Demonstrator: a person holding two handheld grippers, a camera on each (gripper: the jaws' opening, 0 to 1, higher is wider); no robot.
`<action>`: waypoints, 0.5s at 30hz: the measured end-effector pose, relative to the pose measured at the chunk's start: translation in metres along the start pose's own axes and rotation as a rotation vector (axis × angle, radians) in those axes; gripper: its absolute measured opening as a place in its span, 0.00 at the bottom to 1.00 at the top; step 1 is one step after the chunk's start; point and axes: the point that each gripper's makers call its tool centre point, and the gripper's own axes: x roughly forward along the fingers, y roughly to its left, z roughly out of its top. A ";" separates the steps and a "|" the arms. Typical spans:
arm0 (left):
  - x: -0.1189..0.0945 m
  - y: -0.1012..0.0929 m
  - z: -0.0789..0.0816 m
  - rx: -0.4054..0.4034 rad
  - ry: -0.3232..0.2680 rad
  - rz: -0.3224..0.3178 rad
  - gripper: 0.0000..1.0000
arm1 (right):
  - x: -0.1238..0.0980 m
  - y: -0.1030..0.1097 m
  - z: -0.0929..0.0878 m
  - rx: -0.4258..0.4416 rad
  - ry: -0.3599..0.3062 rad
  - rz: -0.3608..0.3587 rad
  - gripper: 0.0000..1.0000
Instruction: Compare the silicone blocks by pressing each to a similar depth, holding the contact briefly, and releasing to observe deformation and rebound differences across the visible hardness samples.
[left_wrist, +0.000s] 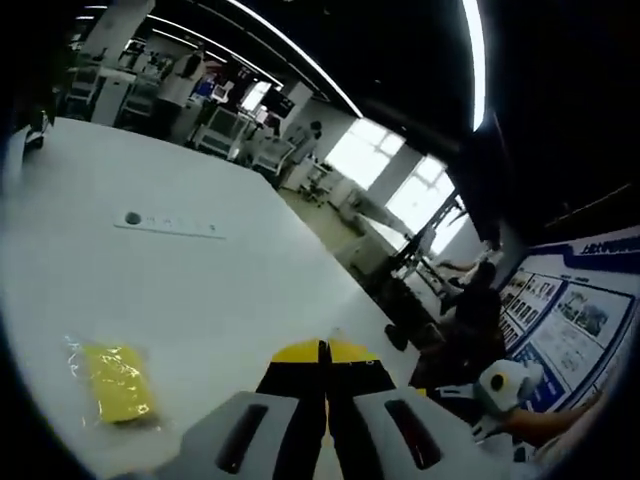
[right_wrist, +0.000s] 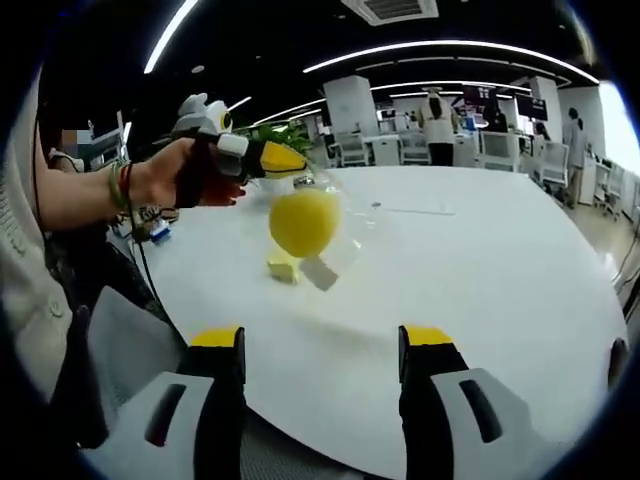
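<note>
Two samples in play: my left gripper (right_wrist: 285, 160), fingers pinched on a bagged yellow block (right_wrist: 304, 222), lifts it; another block (left_wrist: 118, 381) lies left. My right gripper (right_wrist: 320, 350) gapes, poised to press.

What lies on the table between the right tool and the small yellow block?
Nothing: in the right gripper view, bare white table runs from the open right tool to the yellow block.
</note>
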 end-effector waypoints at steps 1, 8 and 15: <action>-0.003 -0.001 0.003 0.003 -0.007 0.000 0.00 | 0.001 0.001 0.001 -0.001 0.001 0.004 0.57; -0.022 0.001 0.030 0.034 -0.072 0.010 0.00 | 0.010 0.010 0.010 -0.039 0.003 0.039 0.58; -0.033 0.004 0.048 0.044 -0.110 0.012 0.00 | 0.018 0.013 0.020 -0.062 0.003 0.060 0.58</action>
